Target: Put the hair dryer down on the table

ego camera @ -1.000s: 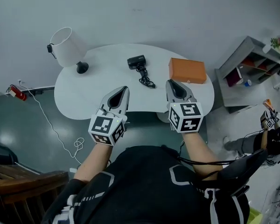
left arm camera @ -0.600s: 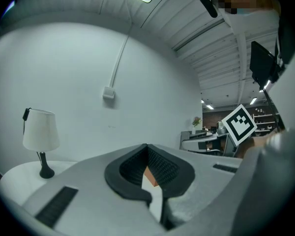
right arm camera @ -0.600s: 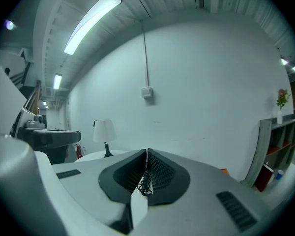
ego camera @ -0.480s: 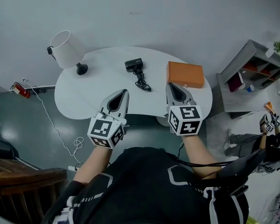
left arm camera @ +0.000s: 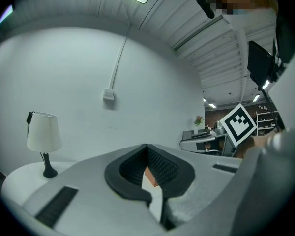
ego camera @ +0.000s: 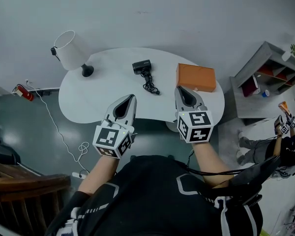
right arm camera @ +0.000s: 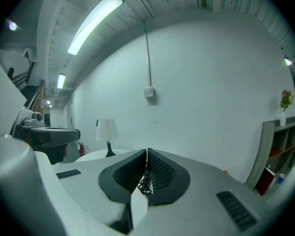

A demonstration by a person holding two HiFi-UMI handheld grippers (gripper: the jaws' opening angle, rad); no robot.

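Note:
The black hair dryer (ego camera: 142,66) lies on the white table (ego camera: 98,90) toward the back, its black cord (ego camera: 150,85) coiled in front of it. Both grippers hover over the table's near edge, well short of the dryer. My left gripper (ego camera: 132,97) is shut with nothing in it. My right gripper (ego camera: 179,88) is also shut and empty. In the right gripper view the cord (right arm camera: 145,182) shows through the hollow behind the closed tips (right arm camera: 146,151). The left gripper (left arm camera: 147,146) has its tips together too.
An orange box (ego camera: 196,77) lies at the table's right, also seen as the orange box (left arm camera: 149,177) between the left jaws. A white lamp (ego camera: 71,49) stands at the back left. A grey shelf unit (ego camera: 265,73) and another person (ego camera: 280,149) are to the right; a white cable (ego camera: 64,140) trails on the floor.
The head view has shifted slightly. Both grippers stay where they were at the table's near edge, and the hair dryer has not moved.

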